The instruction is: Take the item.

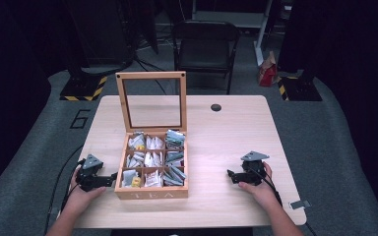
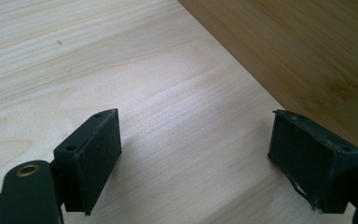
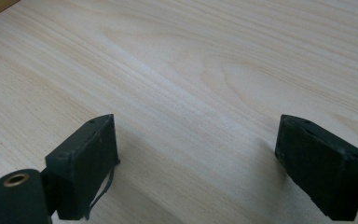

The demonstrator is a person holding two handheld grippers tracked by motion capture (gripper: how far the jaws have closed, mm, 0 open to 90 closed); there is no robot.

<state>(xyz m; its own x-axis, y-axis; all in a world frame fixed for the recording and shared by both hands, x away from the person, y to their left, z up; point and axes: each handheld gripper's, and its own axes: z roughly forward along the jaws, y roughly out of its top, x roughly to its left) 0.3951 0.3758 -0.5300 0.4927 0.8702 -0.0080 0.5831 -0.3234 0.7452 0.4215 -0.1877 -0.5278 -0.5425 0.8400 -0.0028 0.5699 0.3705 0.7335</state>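
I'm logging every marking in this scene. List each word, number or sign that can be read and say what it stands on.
"TEA": on the front wall of the wooden tea box.
"6": dark figure on the grey floor mat, left of the table.
Yellow and black hazard stripes, no words: on the stand bases on the floor.
Print on the tea bags in the box: too small to read.

— What is left unread in the wooden tea box (image 1: 151, 194)?
— The print on the sachets (image 1: 152, 160) is too small to be made out from the high view, and the small yellow item (image 1: 136, 182) cannot be identified.

— And in the left gripper view?
— The box wall (image 2: 307, 51) is cut off by the top and right edges; both forearms are cropped at the high view's bottom edge.
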